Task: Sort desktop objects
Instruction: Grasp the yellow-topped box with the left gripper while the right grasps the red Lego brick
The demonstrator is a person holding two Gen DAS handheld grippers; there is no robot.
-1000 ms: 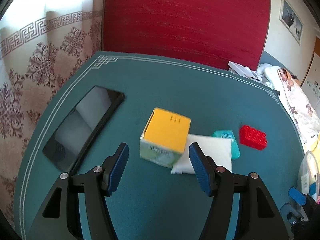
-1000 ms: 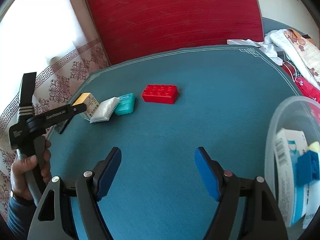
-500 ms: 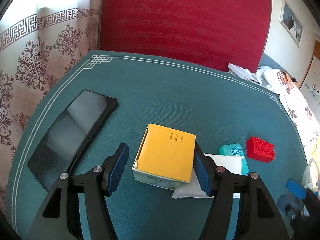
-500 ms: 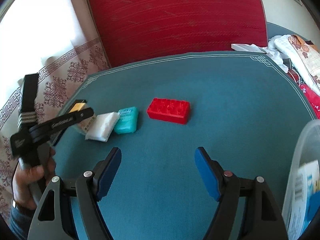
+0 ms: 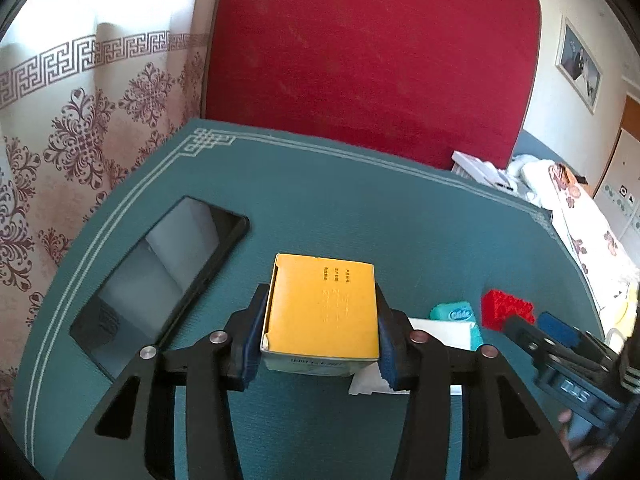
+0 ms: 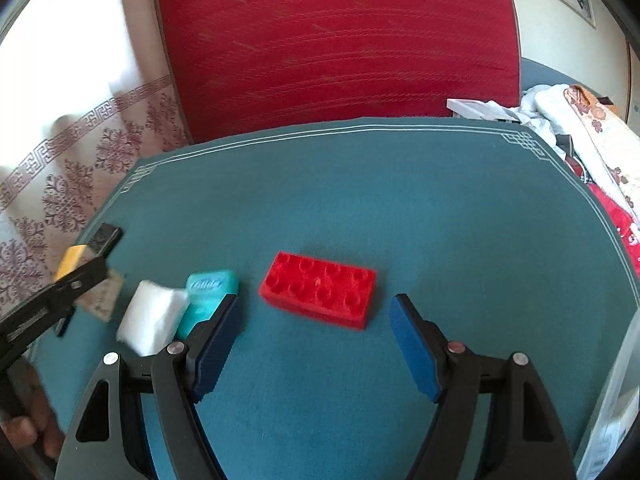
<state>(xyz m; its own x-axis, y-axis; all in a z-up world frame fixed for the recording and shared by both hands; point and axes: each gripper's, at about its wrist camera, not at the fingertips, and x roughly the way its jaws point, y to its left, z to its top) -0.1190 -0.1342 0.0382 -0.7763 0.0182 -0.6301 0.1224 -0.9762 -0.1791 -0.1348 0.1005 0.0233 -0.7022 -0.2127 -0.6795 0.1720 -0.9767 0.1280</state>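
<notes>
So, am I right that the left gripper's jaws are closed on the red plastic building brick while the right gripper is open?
Not quite: the left wrist view shows the left gripper closed on the yellow-topped cardboard box, not the brick. The right gripper is open.

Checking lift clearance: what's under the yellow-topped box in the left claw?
The white packet shows at the yellow-topped box's right and lower corner, beside the teal Glide case. Whether it runs under the box is hidden by the box and left claw.
</notes>
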